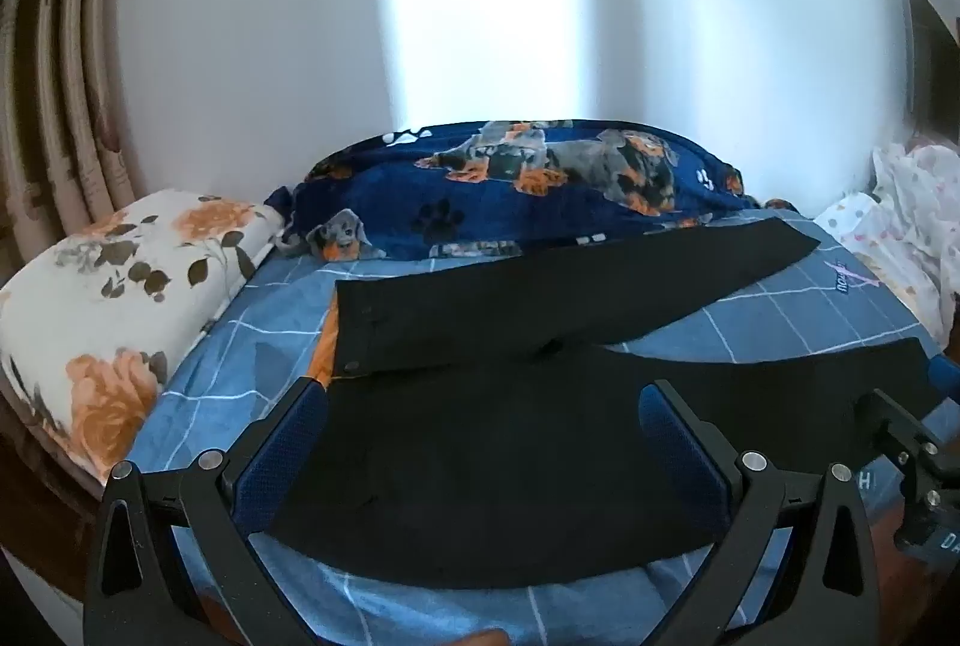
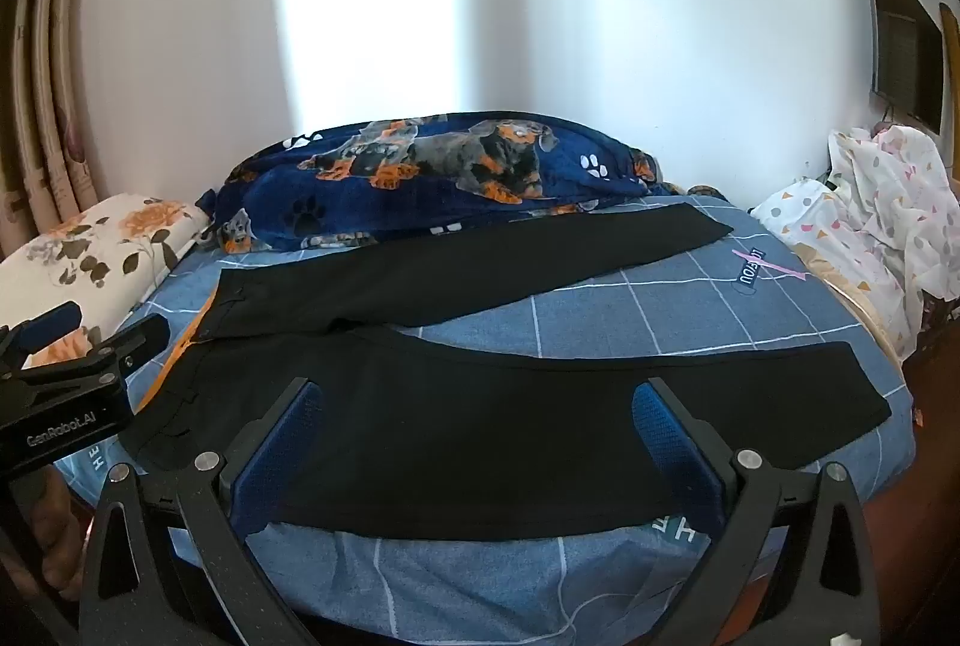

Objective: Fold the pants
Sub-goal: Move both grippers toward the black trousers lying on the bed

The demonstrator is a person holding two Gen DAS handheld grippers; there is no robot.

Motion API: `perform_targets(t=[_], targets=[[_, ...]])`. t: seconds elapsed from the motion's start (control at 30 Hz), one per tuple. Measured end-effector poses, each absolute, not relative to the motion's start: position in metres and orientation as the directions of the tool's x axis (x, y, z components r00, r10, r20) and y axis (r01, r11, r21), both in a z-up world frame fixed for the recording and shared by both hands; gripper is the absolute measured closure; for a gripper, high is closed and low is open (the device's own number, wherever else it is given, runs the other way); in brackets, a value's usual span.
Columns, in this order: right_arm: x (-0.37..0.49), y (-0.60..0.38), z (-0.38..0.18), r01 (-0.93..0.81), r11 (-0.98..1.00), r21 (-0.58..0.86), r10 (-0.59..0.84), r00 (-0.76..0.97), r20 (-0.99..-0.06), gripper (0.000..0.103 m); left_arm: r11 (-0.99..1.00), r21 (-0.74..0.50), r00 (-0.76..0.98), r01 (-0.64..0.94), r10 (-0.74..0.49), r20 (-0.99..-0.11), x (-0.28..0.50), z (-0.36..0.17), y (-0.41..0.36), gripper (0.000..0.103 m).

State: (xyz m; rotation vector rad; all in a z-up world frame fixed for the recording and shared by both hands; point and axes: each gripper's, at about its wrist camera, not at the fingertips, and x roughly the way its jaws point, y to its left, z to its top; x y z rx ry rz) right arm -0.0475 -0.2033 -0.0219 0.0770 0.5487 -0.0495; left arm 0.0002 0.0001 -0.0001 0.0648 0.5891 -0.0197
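Stage: nothing folded yet | black pants (image 2: 480,406) are laid flat on the blue checked sheet (image 2: 690,322), legs splayed apart in a V, waistband at left | left gripper (image 1: 486,442) is held wide, empty, over the near leg | right gripper (image 2: 474,442) likewise spread wide, nothing pinched | Left to do: every fold.

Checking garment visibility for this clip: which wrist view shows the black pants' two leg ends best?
The right wrist view: both hems of the black pants lie in full sight, splayed apart on the bed. In the left wrist view the pants show the far hem clearly, but the right gripper partly blocks the near one.
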Motion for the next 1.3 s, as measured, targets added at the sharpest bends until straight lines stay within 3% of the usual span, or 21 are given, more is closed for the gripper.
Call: perform_targets(t=[0.83, 1.03, 1.17, 1.3], targets=[[-0.043, -0.205, -0.034, 0.065, 0.995, 0.08, -0.009, 0.827, -0.562, 0.0, 0.998, 0.061, 0.805, 0.035, 0.008, -0.593, -0.007, -0.019, 0.01, 0.0], [-0.039, -0.208, -0.039, 0.061, 0.994, 0.089, 0.002, 0.816, -0.579, 0.0, 0.996, 0.067, 0.763, 0.062, -0.004, -0.647, 0.011, -0.028, 0.015, 0.0], [-0.035, -0.212, -0.042, 0.058, 0.993, 0.098, 0.011, 0.807, -0.59, 0.0, 0.992, 0.118, 0.774, 0.044, 0.04, -0.632, 0.03, -0.028, 0.028, 0.0], [-0.026, -0.214, -0.048, 0.054, 0.993, 0.102, 0.019, 0.792, -0.61, 0.0, 0.993, 0.059, 0.768, 0.1, -0.039, -0.64, 0.061, -0.028, 0.062, 0.0]])
